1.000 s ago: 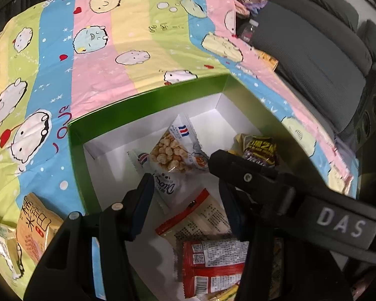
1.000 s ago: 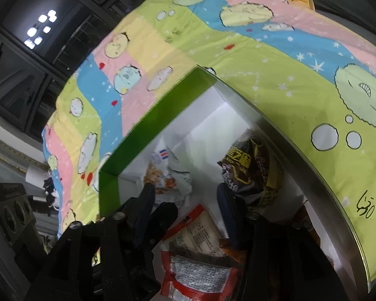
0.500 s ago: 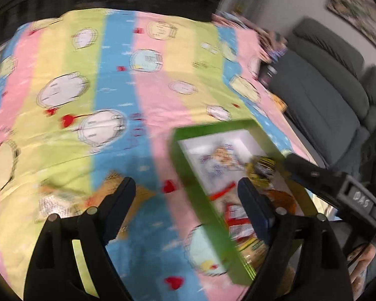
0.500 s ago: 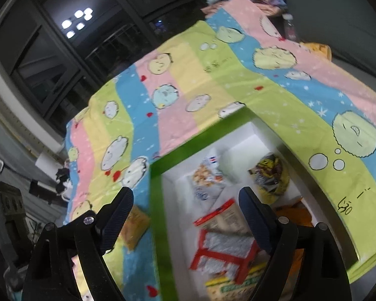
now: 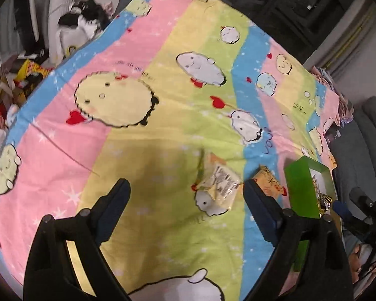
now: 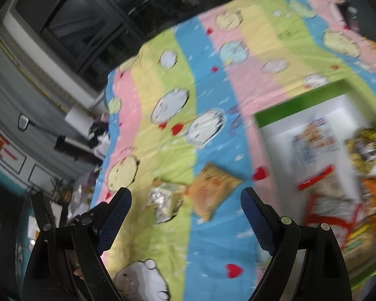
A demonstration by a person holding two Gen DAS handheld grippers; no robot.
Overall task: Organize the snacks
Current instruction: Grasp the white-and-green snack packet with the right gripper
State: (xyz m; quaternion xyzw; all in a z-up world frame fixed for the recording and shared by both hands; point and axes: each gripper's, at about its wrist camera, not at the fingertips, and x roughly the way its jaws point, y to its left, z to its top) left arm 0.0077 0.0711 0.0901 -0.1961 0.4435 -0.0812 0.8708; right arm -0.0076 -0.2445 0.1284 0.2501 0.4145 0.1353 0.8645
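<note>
Striped cartoon blanket [image 5: 163,130] carries two loose packets. Left gripper [image 5: 186,195] is opening with nothing held; a pale packet [image 5: 219,184] lies between its fingers, nearer the right one. Right gripper [image 6: 185,204], also opening and empty, frames both it and an orange packet [image 6: 214,184]. Farther right sits the green box [image 6: 298,101].

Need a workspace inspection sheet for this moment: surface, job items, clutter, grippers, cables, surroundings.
Surface: striped cartoon-print sheet, lightly creased.
Job's things: green box with white inside holds several snack packets; pale yellow packet and orange packet lie outside it on the sheet, side by side.
Clutter: bags and boxes piled past the sheet's edge.
Grippers: left gripper jaws opening, nothing between them; right gripper jaws opening, nothing between them.
Cables: nothing seen.
Surroundings: grey sofa, dark windows, black-and-white plush toy.
</note>
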